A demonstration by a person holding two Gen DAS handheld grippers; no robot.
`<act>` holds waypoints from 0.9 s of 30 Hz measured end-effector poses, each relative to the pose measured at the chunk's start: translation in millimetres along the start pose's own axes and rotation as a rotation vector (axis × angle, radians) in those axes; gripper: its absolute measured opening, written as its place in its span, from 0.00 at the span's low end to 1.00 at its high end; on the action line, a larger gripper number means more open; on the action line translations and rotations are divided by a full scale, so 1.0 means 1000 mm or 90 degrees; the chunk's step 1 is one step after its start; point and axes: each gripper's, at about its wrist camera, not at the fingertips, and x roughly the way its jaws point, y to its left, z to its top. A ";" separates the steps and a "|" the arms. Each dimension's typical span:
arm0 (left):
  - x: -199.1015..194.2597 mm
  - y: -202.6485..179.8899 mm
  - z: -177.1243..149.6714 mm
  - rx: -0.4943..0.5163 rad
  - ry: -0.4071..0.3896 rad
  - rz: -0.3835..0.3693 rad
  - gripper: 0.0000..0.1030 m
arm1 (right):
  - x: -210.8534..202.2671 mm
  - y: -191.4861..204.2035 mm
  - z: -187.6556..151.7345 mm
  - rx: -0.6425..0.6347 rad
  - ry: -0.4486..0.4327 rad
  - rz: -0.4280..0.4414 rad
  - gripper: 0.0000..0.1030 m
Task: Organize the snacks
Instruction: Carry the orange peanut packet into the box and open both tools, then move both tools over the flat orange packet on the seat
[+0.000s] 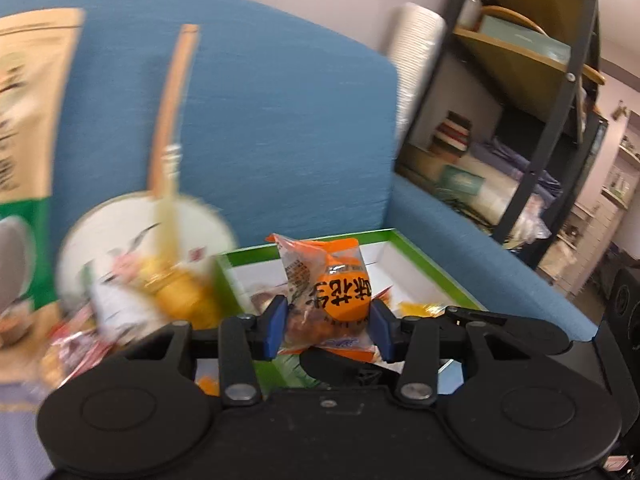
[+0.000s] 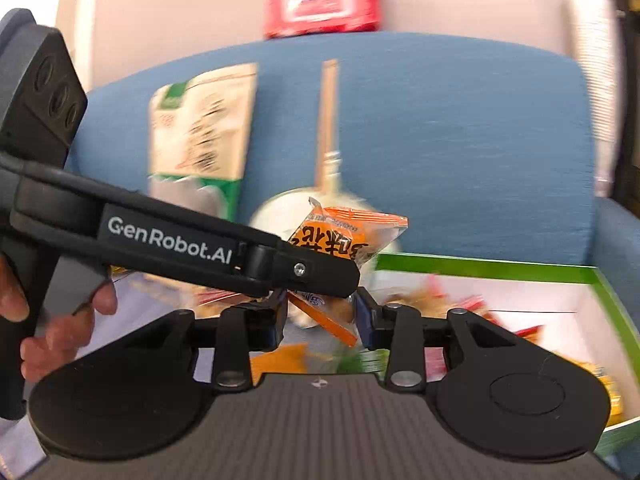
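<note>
An orange snack packet (image 1: pixel 332 292) with black lettering hangs above a green-rimmed white box (image 1: pixel 404 236). My left gripper (image 1: pixel 330 326) is shut on it, blue pads pressing its two sides. In the right wrist view the same packet (image 2: pixel 352 232) sticks up behind the left gripper's black finger (image 2: pixel 316 274), which crosses in from the left. My right gripper (image 2: pixel 322 318) is shut on the packet's lower corner. More wrapped snacks lie in the box (image 2: pixel 480 266).
A blue sofa backrest (image 1: pixel 280 120) stands behind. A kraft paper bag (image 2: pixel 204 120) and a round fan with a wooden handle (image 1: pixel 148 248) lean on it, and a red pack (image 2: pixel 324 4) lies on top. A dark shelf unit (image 1: pixel 540 100) stands at right. A person's hand (image 2: pixel 60 320) holds the left gripper.
</note>
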 end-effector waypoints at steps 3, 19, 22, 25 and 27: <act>0.027 -0.015 0.009 0.021 0.011 -0.015 0.93 | 0.000 -0.023 -0.002 0.023 0.003 -0.030 0.60; 0.119 -0.052 0.020 0.037 0.062 -0.067 0.94 | 0.001 -0.095 -0.017 0.142 0.045 -0.119 0.61; 0.124 -0.053 0.020 0.038 0.070 -0.045 1.00 | 0.005 -0.099 -0.021 0.153 0.047 -0.138 0.65; 0.116 -0.051 0.019 0.016 0.031 0.001 1.00 | 0.008 -0.102 -0.024 0.146 0.060 -0.186 1.00; 0.110 -0.049 0.020 0.025 0.017 0.026 1.00 | 0.007 -0.106 -0.025 0.162 0.067 -0.200 1.00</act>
